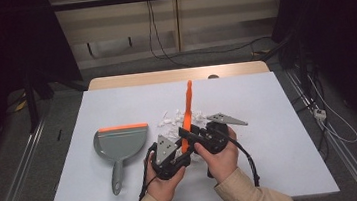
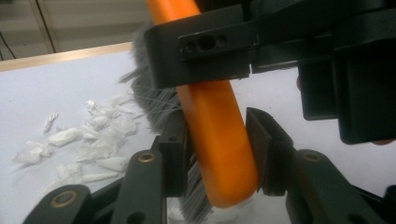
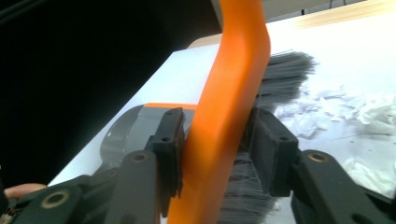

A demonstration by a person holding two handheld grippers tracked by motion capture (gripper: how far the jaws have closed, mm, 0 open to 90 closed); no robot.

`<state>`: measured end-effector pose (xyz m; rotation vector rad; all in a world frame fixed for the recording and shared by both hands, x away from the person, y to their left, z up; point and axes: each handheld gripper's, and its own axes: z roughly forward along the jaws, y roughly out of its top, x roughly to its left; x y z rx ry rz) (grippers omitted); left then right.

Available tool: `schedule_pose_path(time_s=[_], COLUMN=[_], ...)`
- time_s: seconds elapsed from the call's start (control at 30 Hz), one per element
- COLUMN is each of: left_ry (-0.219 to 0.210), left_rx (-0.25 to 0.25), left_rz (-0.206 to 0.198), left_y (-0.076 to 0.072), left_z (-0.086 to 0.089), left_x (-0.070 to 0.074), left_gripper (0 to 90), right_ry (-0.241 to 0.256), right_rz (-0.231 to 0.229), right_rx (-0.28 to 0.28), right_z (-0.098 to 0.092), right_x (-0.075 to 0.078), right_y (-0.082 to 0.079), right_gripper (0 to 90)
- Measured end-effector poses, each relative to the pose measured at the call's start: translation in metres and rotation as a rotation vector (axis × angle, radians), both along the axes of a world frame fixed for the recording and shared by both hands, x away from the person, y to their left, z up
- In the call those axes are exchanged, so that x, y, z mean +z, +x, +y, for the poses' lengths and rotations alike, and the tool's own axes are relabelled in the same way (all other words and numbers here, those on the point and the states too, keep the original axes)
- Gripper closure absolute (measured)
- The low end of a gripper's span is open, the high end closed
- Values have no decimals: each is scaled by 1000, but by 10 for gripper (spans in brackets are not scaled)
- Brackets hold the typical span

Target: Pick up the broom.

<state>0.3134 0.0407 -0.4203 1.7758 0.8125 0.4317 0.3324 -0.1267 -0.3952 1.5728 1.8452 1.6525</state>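
Both grippers [image 1: 187, 147] on orange, grey-bristled brush [image 1: 188, 110]

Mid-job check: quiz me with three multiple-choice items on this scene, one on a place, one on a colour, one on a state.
1. Where does the dustpan lie?
A. left of the grippers
B. right of them
C. on the floor

2. What colour is the brush handle?
A. blue
B. orange
C. green

3. How is the brush held?
A. lying free
B. by one gripper
C. by both grippers

A: it lies on the table at the left.
B: plainly orange.
C: left gripper and right gripper each have jaws on either side of it.
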Motion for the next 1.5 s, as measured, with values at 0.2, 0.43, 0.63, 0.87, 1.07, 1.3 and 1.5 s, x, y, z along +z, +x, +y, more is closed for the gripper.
schedule_pose_path(time_s=[0.2,0.43,0.63,0.87,1.07,1.3,1.5], left_ry=[-24,-4,-64,-76,-101,-96,-100], left_rx=[12,18,-11,-40,-59,-73,-64], left_rz=[-29,-77,-97,-83,-56,-21,-14], left_y=[0,-2,2,7,18,25,30], left_z=[2,1,8,25,47,71,96], left_x=[3,6,7,14,19,24,30], left_gripper=[627,616,563,400,269,148,98], right_ry=[1,6,70,15,-79,-108,-159], right_rz=[-3,24,31,-23,-14,12,22], right_rx=[-15,-23,38,-5,-11,-7,-22], right_z=[2,5,-2,-40,-74,-98,-119], right_x=[3,8,9,18,23,31,37], right_y=[3,13,21,28,29,29,29], right_gripper=[531,581,696,696,696,697,697])
